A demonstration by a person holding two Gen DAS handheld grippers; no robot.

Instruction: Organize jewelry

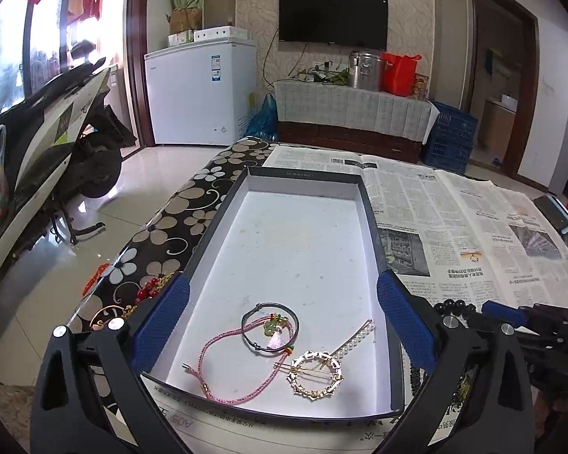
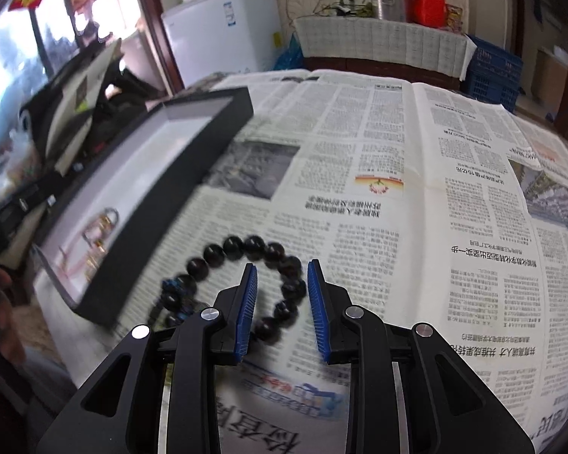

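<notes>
A black box with a white inside [image 1: 306, 227] lies on the table. In it are a pink cord bracelet [image 1: 223, 363], a dark cord bracelet with a green charm [image 1: 270, 325], a gold ring-shaped clip [image 1: 316, 376] and a pearl hairpin [image 1: 356, 340]. My left gripper [image 1: 282, 317] is open wide, its fingers straddling the box's near end. My right gripper [image 2: 282, 276] is open over a black bead bracelet [image 2: 242, 280] on the newspaper, right of the box [image 2: 159, 196]; its fingers bracket the bracelet's right side. The beads also show in the left wrist view [image 1: 454, 307].
Newspaper [image 2: 397, 189] covers the table right of the box. Red beads and gold jewelry [image 1: 147, 291] lie on the floral tablecloth [image 1: 178, 219] left of the box. A phone [image 1: 553, 212] lies at the far right. A scooter [image 1: 56, 132] stands left.
</notes>
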